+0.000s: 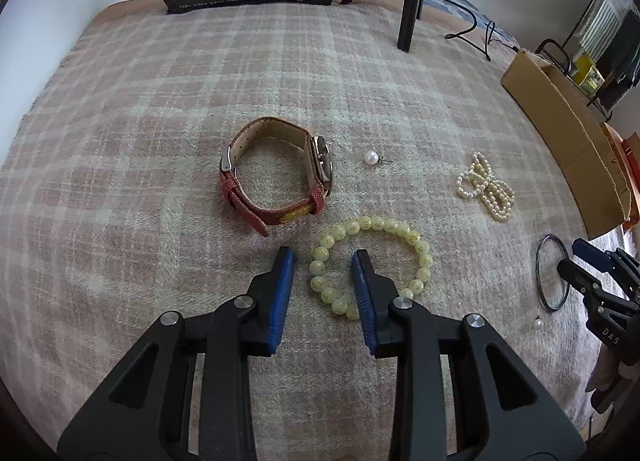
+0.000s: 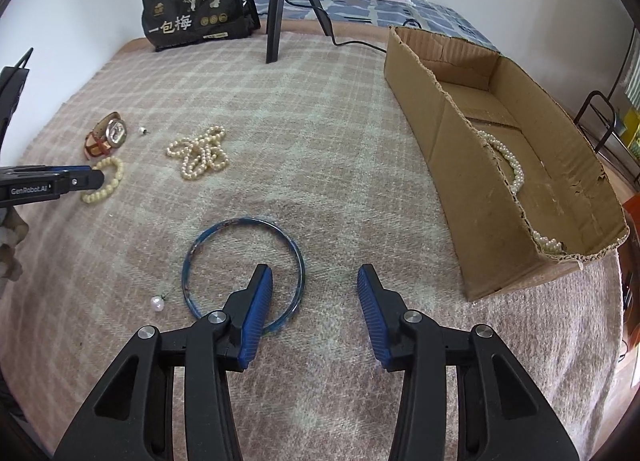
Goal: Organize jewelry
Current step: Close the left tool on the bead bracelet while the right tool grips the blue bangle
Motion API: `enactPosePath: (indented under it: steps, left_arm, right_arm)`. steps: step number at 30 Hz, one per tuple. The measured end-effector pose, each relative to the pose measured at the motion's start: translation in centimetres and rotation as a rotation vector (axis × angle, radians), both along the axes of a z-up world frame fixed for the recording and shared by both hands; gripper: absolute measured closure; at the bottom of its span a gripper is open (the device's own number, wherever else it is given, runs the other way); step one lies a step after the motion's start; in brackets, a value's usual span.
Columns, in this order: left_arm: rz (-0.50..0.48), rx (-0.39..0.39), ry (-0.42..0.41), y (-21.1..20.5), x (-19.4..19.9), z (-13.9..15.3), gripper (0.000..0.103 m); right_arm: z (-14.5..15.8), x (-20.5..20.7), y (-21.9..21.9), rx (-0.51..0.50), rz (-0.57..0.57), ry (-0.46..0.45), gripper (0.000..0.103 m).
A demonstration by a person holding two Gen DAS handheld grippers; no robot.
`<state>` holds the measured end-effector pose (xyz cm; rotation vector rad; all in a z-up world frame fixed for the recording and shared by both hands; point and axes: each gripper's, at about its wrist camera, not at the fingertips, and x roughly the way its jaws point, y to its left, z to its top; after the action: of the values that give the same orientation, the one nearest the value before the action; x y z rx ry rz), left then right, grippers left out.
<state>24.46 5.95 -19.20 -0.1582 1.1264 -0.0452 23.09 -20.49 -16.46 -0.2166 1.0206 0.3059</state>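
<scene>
My left gripper (image 1: 323, 257) fingers spread, straddling yellow bead bracelet (image 1: 372, 265) w/o touching; right gripper (image 2: 315, 275) also spread over blue bangle (image 2: 242, 271). Pearl strand (image 2: 510, 165) partly hidden behind cardboard box (image 2: 440, 129) wall.

Both wrist cams low over blanket (image 1: 160, 109), facing forward; left sits left, both see yellow bead bracelet (image 1: 372, 265) and box (image 2: 516, 197).

A fuzzy woven plaid blanket (image 2: 320, 141) is covering the surface. The pearl strand (image 2: 199, 153) is gleaming glossy, the bead bracelet (image 1: 372, 265) is looking smooth and waxy, and the cardboard box (image 2: 460, 165) is showing matt, torn edges.
</scene>
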Motion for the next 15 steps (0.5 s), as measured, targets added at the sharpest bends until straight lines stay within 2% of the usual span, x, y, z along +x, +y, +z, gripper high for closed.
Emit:
enactPosePath:
  steps: [2,5,7,8,9,15]
  left_arm:
    - [-0.007,0.007,-0.009,-0.19,0.02,0.00,0.076]
    - [-0.020,0.009,-0.016,-0.49,-0.05,0.06,0.095]
    - [-0.018,0.008,-0.019,-0.67,-0.06,0.14,0.097]
    - [-0.018,0.010,-0.021,-0.78,-0.05,0.16,0.098]
    - [-0.018,0.009,-0.024,-0.83,-0.09,0.21,0.098]
    - [-0.015,-0.013,-0.038,-0.63,-0.61,0.86,0.098]
  right_arm:
    - [-0.14,0.09,0.07,-0.002,-0.006,0.005,0.060]
    - [-0.28,0.19,0.17,0.002,-0.006,0.008,0.064]
    - [-0.35,0.32,0.16,0.021,-0.005,0.014,0.081]
    - [-0.33,0.37,0.11,0.037,-0.001,0.018,0.086]
    - [-0.33,0.45,0.06,0.054,0.004,0.025,0.099]
    - [0.09,0.19,0.48,0.071,0.017,0.010,0.100]
